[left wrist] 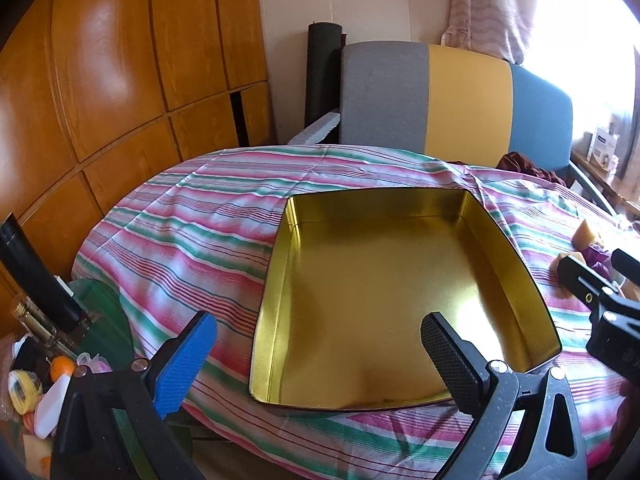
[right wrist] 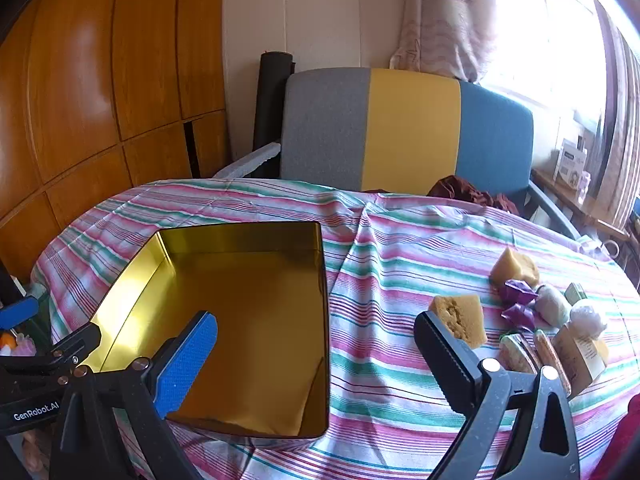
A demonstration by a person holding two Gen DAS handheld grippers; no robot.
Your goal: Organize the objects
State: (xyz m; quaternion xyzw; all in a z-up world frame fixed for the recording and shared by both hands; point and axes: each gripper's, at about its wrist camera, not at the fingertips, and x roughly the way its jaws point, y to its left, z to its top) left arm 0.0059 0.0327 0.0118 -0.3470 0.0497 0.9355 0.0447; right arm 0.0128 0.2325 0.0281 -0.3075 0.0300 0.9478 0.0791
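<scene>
An empty gold tin box (left wrist: 400,292) lies on the striped tablecloth; it also shows in the right wrist view (right wrist: 248,320). My left gripper (left wrist: 320,360) is open and empty over the tin's near edge. My right gripper (right wrist: 316,356) is open and empty, between the tin and a group of small objects at the right: a yellow sponge piece (right wrist: 460,318), another sponge (right wrist: 514,266), purple wrappers (right wrist: 518,300), white wrapped balls (right wrist: 554,306) and small packets (right wrist: 580,354).
A grey, yellow and blue chair back (right wrist: 408,132) stands behind the table. Wooden cabinets (left wrist: 100,80) line the left. A black bottle (left wrist: 36,276) and clutter (left wrist: 28,384) sit at the left, past the table's edge. A window shelf with boxes (right wrist: 572,164) is at the right.
</scene>
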